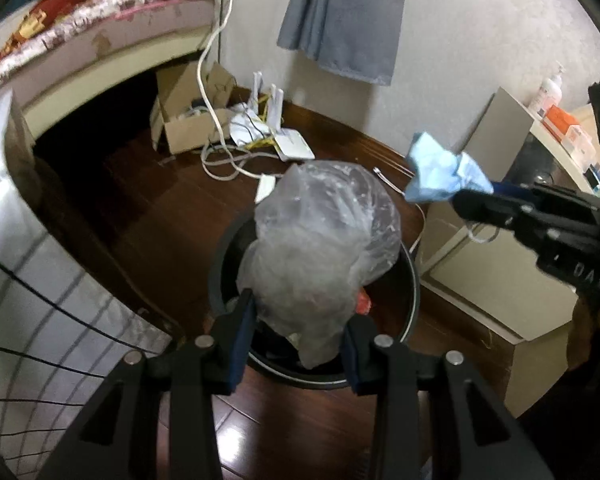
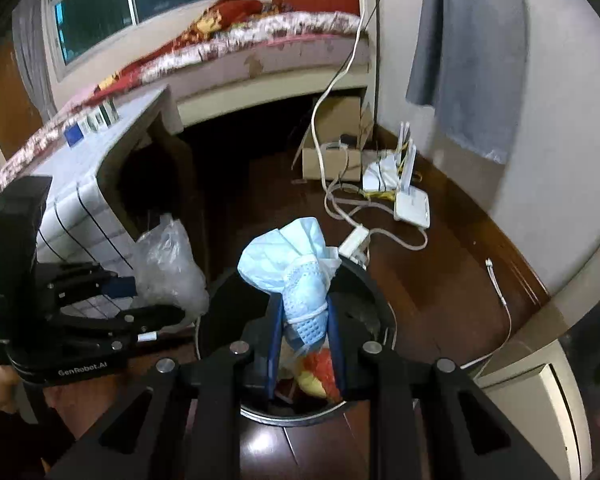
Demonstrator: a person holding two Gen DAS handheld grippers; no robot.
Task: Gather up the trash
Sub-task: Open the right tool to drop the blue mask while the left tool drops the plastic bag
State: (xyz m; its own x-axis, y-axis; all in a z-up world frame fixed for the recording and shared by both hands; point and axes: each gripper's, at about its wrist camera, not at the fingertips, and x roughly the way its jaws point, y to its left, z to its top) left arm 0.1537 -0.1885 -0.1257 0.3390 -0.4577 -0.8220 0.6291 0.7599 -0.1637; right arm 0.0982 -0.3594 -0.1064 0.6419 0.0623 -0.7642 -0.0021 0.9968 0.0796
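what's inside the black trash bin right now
In the black trash bin lies red and yellow trash. The blue face mask and clear plastic bag, both held above, hide the rest.

Dim indoor light, glare on the floor [image 2: 260, 446] below the bin [image 2: 380, 300], blurred bed [image 1: 100, 12], fisheye-bent dark corners.

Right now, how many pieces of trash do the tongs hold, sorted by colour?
Clear: 1, the crumpled plastic bag in the left tongs.
Light blue: 1, the face mask in the right tongs.
Total: 2, both above the black bin.
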